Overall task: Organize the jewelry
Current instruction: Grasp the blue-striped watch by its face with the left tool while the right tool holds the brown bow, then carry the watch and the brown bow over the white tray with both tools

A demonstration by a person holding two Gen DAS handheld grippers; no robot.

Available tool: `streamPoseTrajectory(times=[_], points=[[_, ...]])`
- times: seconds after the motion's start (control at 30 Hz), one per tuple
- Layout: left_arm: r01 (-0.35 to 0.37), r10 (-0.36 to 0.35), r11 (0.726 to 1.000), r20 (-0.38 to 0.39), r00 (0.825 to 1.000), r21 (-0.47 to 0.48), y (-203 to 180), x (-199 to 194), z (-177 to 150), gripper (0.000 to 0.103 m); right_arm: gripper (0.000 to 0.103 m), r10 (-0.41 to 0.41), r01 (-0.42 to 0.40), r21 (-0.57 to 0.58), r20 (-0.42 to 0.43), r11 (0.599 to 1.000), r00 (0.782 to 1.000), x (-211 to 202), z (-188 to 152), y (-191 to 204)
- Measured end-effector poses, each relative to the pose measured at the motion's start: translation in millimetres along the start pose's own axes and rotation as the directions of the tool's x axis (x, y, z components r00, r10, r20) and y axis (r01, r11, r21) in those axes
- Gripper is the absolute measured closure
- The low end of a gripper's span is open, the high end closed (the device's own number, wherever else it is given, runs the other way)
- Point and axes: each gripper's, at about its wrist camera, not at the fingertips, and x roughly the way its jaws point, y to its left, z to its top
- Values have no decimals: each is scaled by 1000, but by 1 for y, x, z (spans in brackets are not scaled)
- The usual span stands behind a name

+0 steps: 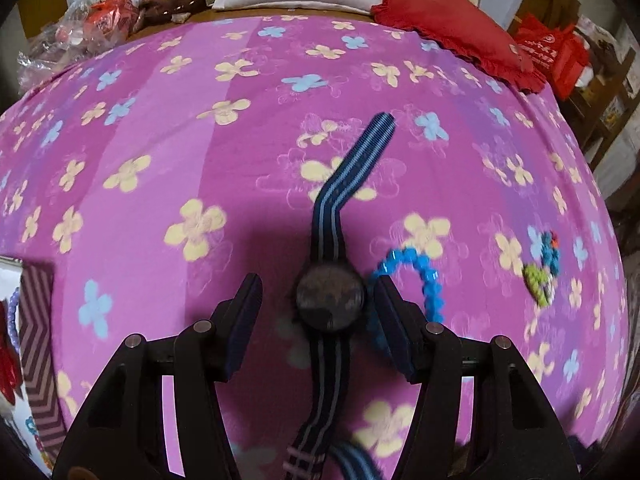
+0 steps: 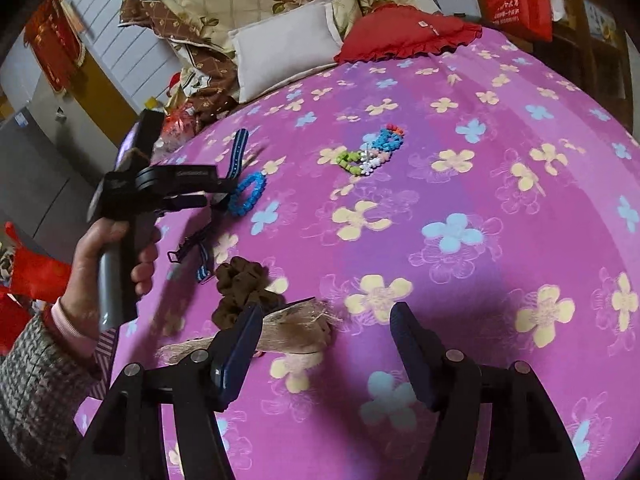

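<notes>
A dark round watch [image 1: 330,300] on a blue striped strap [image 1: 352,168] lies flat on the pink flowered bedspread [image 1: 160,120]. My left gripper [image 1: 319,282] is open and straddles the watch face; the right pad is close to it, the left pad apart. A blue bead bracelet [image 1: 420,276] lies just to the right, a multicolour bead bracelet [image 1: 544,268] farther right. In the right wrist view my right gripper [image 2: 326,344] is open with nothing between its fingers. A tan fabric hair piece [image 2: 288,332] and a brown scrunchie [image 2: 244,288] lie by its left finger.
A chevron-patterned box [image 1: 38,340] holding beads sits at the left edge. The person's hand [image 2: 116,248] holds the left gripper [image 2: 216,196] over the watch. A white pillow [image 2: 284,52], a red cushion [image 2: 408,32] and piled fabrics line the bed's far end.
</notes>
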Motion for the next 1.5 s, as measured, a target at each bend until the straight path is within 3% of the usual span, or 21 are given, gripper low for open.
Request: streamPoseTrajectory(times=[0.27,0.37,0.47,0.57,0.77,0.9,1.0,1.17,1.27,1.37,1.5], points=[[-1,1,1000,-7,1000,-30,1,11,16,45,39,8,-9,-58,-15,998,1000,8,-6,14],[-64,64,998,-1,998,-5,1,11,13,45,39,-25,24,-86,-9,996,1000,9,-7,19],[-80,80,997,10,997,18,-1,8,3,47,39,-30,29,-75,-15,997,999,11,-8,16],[-90,88,994,25,996,64,-7,-1,-17,61,39,-40,39,-61,-18,997,999,11,-7,12],[-68,64,995,55,996,71,-1,-17,-54,61,39,4,-4,-15,0,1000,1000,5,-4,5],[-69,64,995,68,996,77,-4,-19,-59,61,39,19,-19,-5,-5,1000,1000,9,-3,4],[1,-3,999,57,998,36,4,-28,-64,62,39,12,-12,-10,3,1000,1000,9,-3,5],[100,-98,995,108,989,-19,24,-68,-86,62,39,29,-27,-33,53,999,998,-2,-4,12],[179,-170,983,153,973,-44,46,-107,-107,62,39,46,-41,-84,64,996,997,-7,-6,28],[236,-221,970,195,955,-54,66,-144,-127,62,39,-6,15,-144,67,990,998,-2,-2,51],[288,-263,955,248,932,-71,96,-181,-150,62,39,-47,45,-239,-3,970,999,25,3,82]])
